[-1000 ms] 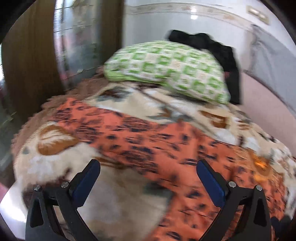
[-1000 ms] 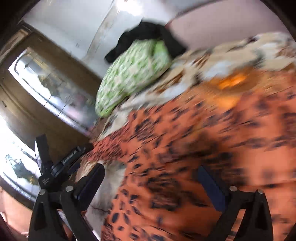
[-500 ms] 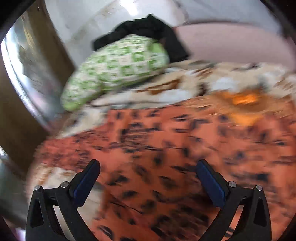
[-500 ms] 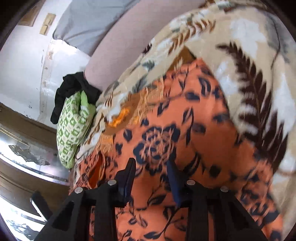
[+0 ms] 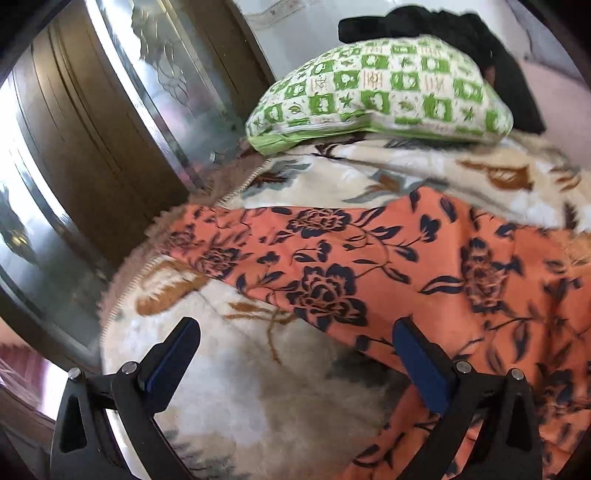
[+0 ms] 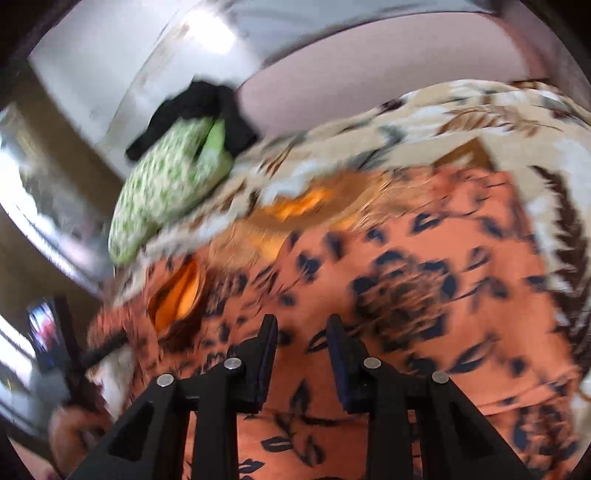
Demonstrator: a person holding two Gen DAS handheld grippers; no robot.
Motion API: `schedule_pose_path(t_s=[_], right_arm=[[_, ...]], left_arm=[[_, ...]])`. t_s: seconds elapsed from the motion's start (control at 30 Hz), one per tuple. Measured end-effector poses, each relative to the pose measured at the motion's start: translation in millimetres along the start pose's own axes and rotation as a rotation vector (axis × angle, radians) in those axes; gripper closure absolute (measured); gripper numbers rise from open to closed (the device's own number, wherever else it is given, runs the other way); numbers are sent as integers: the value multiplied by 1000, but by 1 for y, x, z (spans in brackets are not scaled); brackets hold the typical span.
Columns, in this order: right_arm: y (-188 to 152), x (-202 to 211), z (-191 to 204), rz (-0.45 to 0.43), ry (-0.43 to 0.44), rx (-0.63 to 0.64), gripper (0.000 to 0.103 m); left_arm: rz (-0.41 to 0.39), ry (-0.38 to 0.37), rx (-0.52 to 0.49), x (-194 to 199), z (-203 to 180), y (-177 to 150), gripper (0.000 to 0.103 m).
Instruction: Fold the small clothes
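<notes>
An orange garment (image 5: 424,258) with a dark blue flower print lies spread on a cream leaf-patterned blanket (image 5: 258,406). My left gripper (image 5: 295,358) is wide open and empty, just above the blanket at the garment's near edge. In the right wrist view the same garment (image 6: 424,295) fills the frame, with a bright orange lining (image 6: 184,295) showing at a fold. My right gripper (image 6: 301,358) hovers over the cloth with its jaws narrowed to a small gap; nothing shows between them. The view is blurred.
A green and white checked pillow (image 5: 384,92) lies at the bed's far end with a black garment (image 5: 461,33) behind it. A dark wooden wardrobe with mirrored doors (image 5: 92,129) stands left of the bed. A pink wall (image 6: 369,62) lies beyond.
My left gripper has swung back left toward the garment's near edge and stays open. My right gripper closed from wide to a narrow gap and has shifted over the garment.
</notes>
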State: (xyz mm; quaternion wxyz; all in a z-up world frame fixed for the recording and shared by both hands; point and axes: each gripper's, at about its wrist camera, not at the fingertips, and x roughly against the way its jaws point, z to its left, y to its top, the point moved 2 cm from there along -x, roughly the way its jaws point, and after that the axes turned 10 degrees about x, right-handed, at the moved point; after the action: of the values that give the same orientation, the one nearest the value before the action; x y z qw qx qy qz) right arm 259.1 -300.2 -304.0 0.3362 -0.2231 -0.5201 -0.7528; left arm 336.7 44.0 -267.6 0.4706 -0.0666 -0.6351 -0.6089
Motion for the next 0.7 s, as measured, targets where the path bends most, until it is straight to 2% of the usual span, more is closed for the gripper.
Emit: schedule_pose_path(t_s=[0.1, 0.2, 0.27, 0.37, 0.5, 0.53, 0.63, 0.7], right_arm=[[-11, -22, 7, 104, -34, 22, 72], [-5, -12, 14, 60, -4, 19, 73], [2, -10, 26, 25, -16, 60, 73], [13, -33, 45, 66, -28, 86, 73], [24, -77, 101, 143, -54, 154, 71], [24, -80, 111, 139, -37, 173, 71], [39, -78, 171, 35, 129, 239, 71], [43, -74, 193, -11, 182, 263, 71]], left_arm=[[40, -143, -55, 15, -18, -10, 0], [97, -204, -69, 17, -24, -11, 0], [130, -188, -38, 8, -17, -7, 0], [185, -137, 36, -13, 13, 1, 0], [246, -81, 152, -44, 66, 10, 0], [257, -64, 192, -52, 81, 14, 0], [288, -18, 330, -72, 127, 20, 0], [298, -11, 415, -80, 153, 22, 0]])
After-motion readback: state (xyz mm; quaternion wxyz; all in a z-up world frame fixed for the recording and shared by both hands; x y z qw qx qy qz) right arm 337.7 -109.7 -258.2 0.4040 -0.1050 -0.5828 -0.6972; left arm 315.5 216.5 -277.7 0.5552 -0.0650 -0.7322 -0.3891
